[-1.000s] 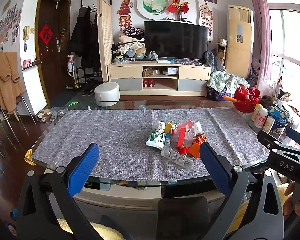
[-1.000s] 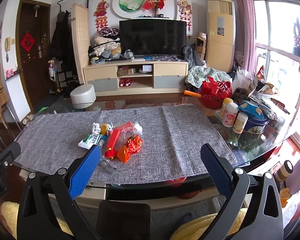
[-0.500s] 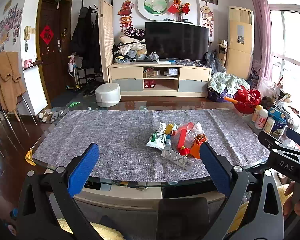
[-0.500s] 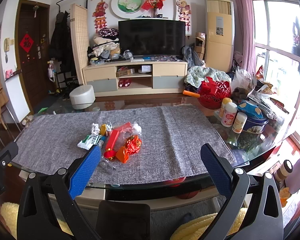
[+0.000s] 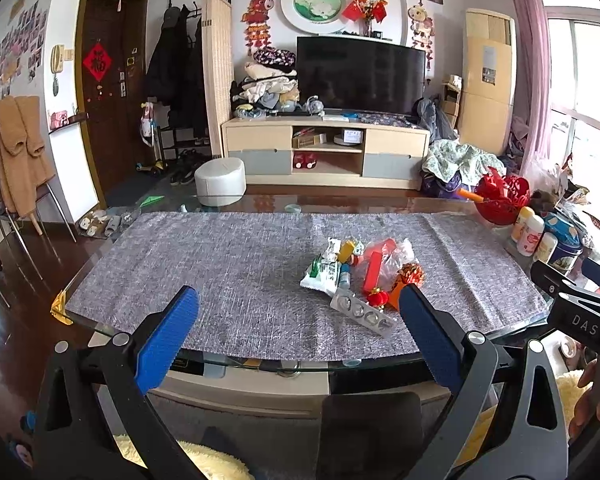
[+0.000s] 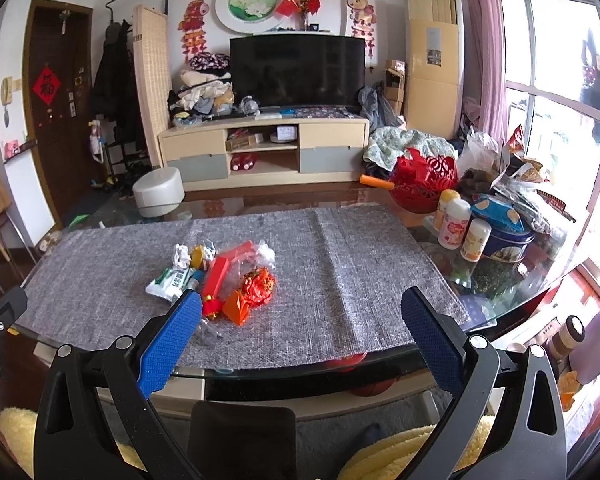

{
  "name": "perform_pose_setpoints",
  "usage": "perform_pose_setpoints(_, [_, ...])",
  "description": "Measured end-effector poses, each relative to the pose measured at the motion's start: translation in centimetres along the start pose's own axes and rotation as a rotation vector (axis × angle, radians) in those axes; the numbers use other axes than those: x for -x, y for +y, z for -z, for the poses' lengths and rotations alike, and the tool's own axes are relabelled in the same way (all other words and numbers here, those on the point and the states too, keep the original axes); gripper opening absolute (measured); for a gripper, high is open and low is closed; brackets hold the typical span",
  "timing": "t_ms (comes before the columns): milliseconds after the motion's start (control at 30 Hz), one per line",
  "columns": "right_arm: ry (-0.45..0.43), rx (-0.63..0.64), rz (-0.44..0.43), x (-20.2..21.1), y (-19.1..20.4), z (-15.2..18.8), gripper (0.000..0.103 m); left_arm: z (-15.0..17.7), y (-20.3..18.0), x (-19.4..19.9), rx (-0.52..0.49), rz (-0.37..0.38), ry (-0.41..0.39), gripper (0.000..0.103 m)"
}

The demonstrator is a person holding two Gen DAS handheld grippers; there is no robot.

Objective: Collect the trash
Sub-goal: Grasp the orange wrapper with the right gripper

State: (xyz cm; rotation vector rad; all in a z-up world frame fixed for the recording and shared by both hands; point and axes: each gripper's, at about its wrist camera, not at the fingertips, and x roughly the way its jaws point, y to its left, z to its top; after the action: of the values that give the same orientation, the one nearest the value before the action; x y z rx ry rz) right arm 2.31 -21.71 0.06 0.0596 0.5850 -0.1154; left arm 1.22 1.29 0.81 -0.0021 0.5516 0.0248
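Both grippers hang short of the near edge of a glass-topped table point(image 5: 260, 202), none of their blue pads touching anything. The left gripper point(image 5: 296, 332) has its jaws spread wide and empty; the right gripper point(image 6: 300, 332) is likewise wide apart and holds nothing.

A grey woven cloth point(image 5: 220, 264) covers most of the tabletop. The trash pile point(image 5: 360, 276) lies on this cloth, nearer its near edge than its far one, right of centre in the left wrist view. In it are a white-and-green wrapper point(image 6: 170, 280), a red stick-shaped packet point(image 6: 216, 276), crumpled clear plastic point(image 6: 266, 254), an orange-red foil wrapper point(image 6: 260, 282) and an empty silver blister pack point(image 5: 360, 312) closest to the near edge.

At the table's right end, off the cloth, stand small white bottles point(image 6: 454, 224), a blue tin point(image 6: 504, 240) and a red basket point(image 6: 424, 184).
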Motion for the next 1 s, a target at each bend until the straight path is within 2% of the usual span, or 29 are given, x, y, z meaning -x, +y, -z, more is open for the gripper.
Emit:
perform_pose_setpoints(167, [0.044, 0.010, -0.005, -1.9, -0.2, 0.5, 0.100, 0.6, 0.0, -2.4, 0.002, -0.011, 0.047, 0.095])
perform_pose_setpoints(467, [0.144, 0.013, -0.082, -6.9, 0.4, 1.7, 0.100, 2.1, -0.3, -7.0, -0.030, -0.051, 0.121, 0.095])
perform_pose_setpoints(567, [0.186, 0.011, -0.079, -9.0, 0.6, 2.3, 0.100, 2.6, -0.3, -8.7, -0.027, -0.038, 0.155, 0.095])
perform_pose_setpoints(833, [0.279, 0.035, -0.182, -15.0, 2.5, 2.8, 0.100, 3.5, -0.2, -12.5, -0.025, -0.042, 0.230, 0.095])
perform_pose_setpoints(867, [0.288, 0.038, -0.199, -15.5, 2.7, 3.0, 0.097, 3.5, -0.2, -12.9, -0.024, -0.040, 0.236, 0.095])
perform_pose_setpoints(1000, [0.342, 0.027, -0.263, -18.3, 3.9, 3.3, 0.076, 3.8, -0.6, -14.5, -0.052, -0.043, 0.268, 0.095])
